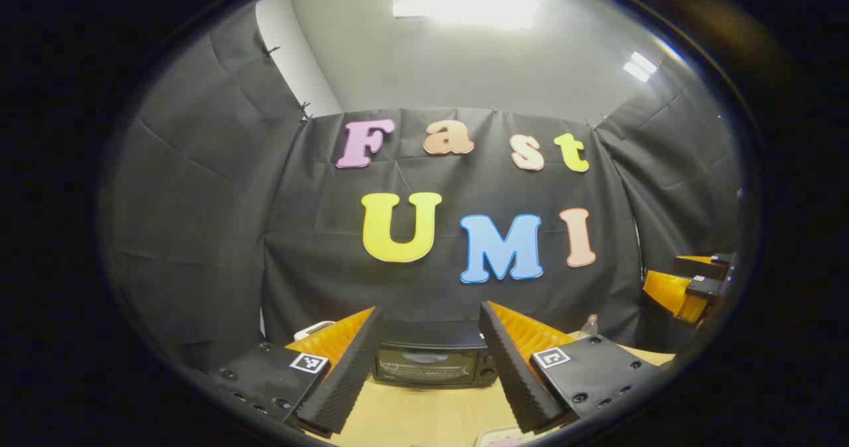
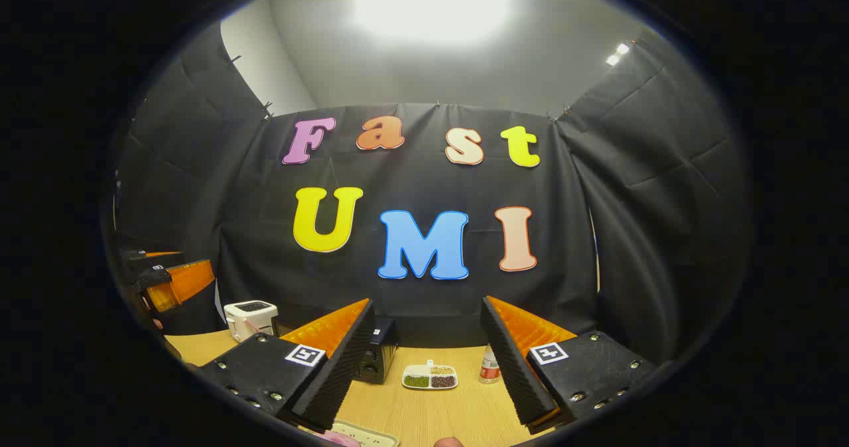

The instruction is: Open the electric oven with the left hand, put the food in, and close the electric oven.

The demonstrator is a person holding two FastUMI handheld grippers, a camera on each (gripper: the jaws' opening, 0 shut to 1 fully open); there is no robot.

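The electric oven (image 1: 434,361) is a small black box with a glass door, shut, standing upright on the bench (image 1: 424,417) against the booth wall. The food (image 2: 345,437), pinkish on a pale tray, lies well in front of the oven at the bench's near edge.

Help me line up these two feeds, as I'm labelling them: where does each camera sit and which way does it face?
Left gripper view: rides the left gripper, facing the closed electric oven on the table; own open fingers below, right gripper at its right edge.
Right gripper view: rides the right gripper, facing a divided dish and small bottle; own open fingers below, left gripper at its left edge.
Shared: oven, table, booth wall.
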